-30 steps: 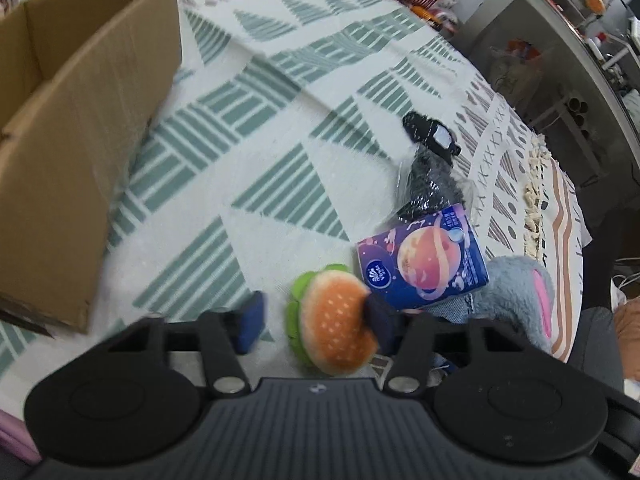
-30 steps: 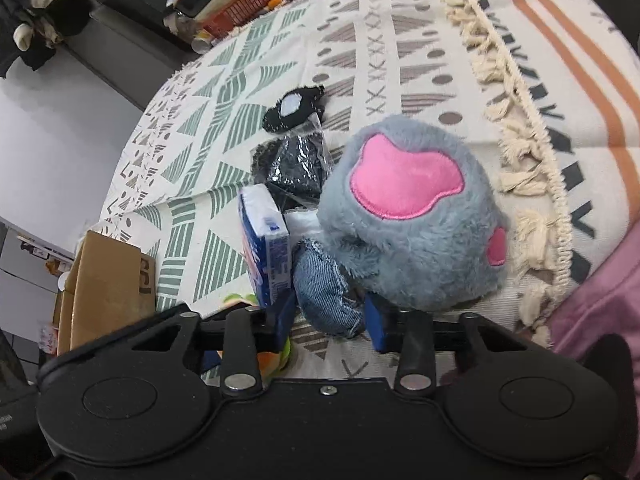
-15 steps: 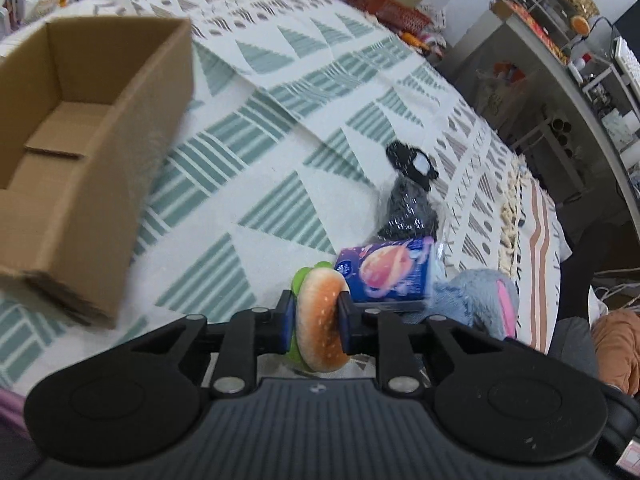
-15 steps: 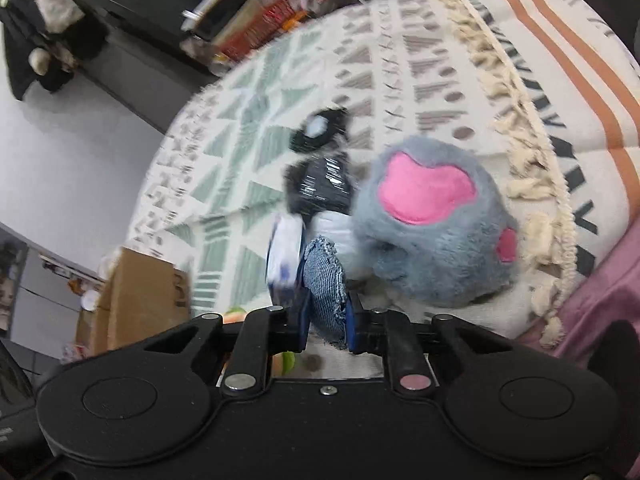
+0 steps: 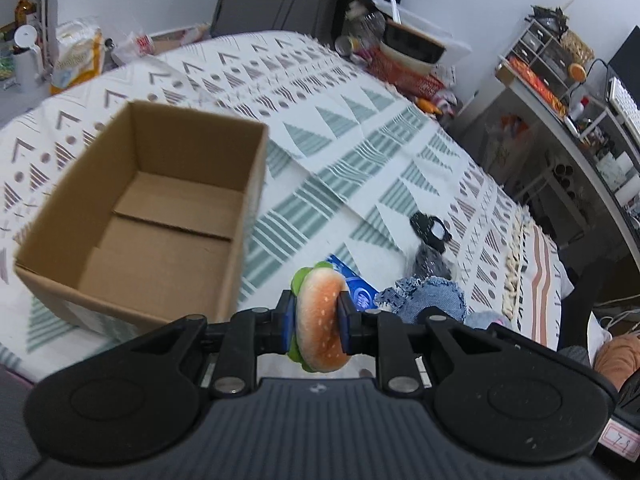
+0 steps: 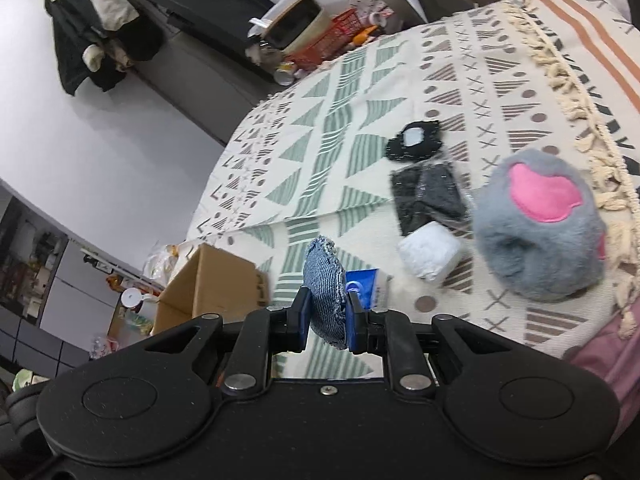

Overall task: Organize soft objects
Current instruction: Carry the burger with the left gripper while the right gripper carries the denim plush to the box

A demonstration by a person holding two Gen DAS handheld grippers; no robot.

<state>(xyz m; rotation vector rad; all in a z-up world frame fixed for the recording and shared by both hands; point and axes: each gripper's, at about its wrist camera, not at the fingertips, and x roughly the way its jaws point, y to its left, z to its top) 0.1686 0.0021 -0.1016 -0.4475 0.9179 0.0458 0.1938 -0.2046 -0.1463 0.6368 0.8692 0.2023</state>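
1. only the left wrist view looked down into the cardboard box, whose floor showed nothing but its two folded flaps; the right wrist view caught just an outer corner of that box at the far left, with dark print on its side too blurred to read
2. only the right wrist view showed the grey plush paw in full, with its pink pad facing up, plus a white folded bundle just beside it and a clear bag of dark fabric touching both
3. meanwhile the left gripper was pinching a plush burger held on edge, raised above the patterned cloth, to the right of the box
4. the burger had an orange speckled bun and a green lettuce rim, squeezed a little between the blue pads
5. the right gripper was clamped on a round denim pouch with a frayed edge, lifted off the cloth; the left view saw the same pouch just right of the burger
6. a blue tissue pack lay behind both grippers; it carried a round white logo, but its lettering could not be read
7. a black patch with a white centre lay farther back on the cloth, apart from the bag
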